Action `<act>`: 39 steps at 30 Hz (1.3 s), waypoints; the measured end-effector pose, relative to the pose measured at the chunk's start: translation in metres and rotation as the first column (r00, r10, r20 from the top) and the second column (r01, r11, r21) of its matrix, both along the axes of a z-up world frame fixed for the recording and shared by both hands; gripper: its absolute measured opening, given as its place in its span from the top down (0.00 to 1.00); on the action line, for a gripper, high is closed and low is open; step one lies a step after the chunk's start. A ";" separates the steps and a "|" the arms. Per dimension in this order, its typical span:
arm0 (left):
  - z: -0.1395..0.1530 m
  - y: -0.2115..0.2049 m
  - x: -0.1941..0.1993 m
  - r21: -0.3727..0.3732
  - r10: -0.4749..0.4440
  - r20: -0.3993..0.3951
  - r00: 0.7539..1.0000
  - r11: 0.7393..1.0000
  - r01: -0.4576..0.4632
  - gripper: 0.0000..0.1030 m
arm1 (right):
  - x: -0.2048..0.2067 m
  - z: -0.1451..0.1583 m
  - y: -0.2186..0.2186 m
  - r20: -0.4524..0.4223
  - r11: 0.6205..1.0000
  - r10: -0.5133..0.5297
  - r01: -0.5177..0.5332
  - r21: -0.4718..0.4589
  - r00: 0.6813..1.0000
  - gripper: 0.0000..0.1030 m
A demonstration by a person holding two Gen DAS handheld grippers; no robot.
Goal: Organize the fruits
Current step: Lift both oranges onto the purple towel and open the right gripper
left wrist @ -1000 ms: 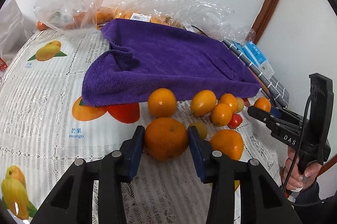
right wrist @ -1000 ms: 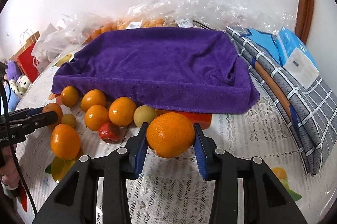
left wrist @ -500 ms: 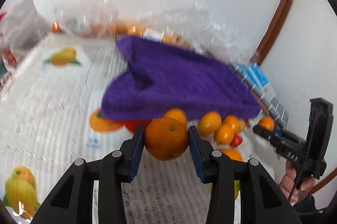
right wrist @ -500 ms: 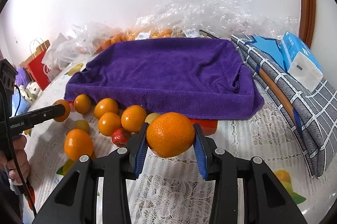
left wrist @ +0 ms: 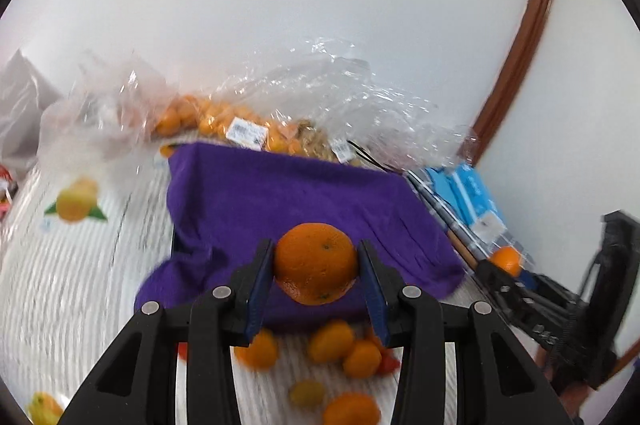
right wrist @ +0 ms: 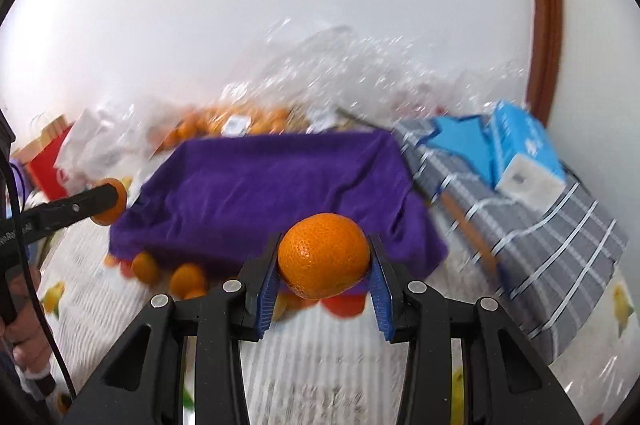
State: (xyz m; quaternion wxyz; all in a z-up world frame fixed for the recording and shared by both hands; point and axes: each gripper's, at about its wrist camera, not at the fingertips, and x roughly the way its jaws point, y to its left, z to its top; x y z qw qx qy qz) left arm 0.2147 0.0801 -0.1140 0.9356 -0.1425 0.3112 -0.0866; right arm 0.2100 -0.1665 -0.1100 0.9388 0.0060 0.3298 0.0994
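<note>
My left gripper point(left wrist: 316, 277) is shut on an orange point(left wrist: 316, 263) and holds it in the air before the purple towel point(left wrist: 296, 201). My right gripper point(right wrist: 324, 275) is shut on another orange point(right wrist: 324, 255), also raised in front of the towel point(right wrist: 272, 185). Several loose oranges point(left wrist: 332, 341) and small fruits lie on the tablecloth below the towel's near edge, also in the right wrist view point(right wrist: 188, 277). The right gripper shows at the right of the left wrist view point(left wrist: 508, 265); the left gripper shows at the left of the right wrist view point(right wrist: 108, 201).
Clear plastic bags of oranges point(left wrist: 224, 121) lie behind the towel by the wall. A grey striped cloth point(right wrist: 540, 225) with blue tissue packs point(right wrist: 520, 149) lies to the right. A red bag point(right wrist: 48, 169) stands far left. The tablecloth point(left wrist: 80, 265) is white lace with fruit prints.
Both grippers have lifted their oranges off the table and tilted upward toward the towel. The loose fruit now lies lower in both views.
</note>
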 end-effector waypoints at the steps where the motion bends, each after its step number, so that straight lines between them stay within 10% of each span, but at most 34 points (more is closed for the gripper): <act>1: 0.000 -0.001 0.005 0.002 -0.002 0.009 1.000 1.000 0.002 0.61 | 0.005 0.002 0.000 0.006 1.000 -0.011 0.011 0.004 1.000 0.61; 39: -0.067 -0.010 0.062 0.109 0.080 -0.142 0.987 0.992 -0.064 0.61 | 0.078 -0.065 0.028 -0.141 0.996 -0.078 0.070 -0.059 0.987 0.61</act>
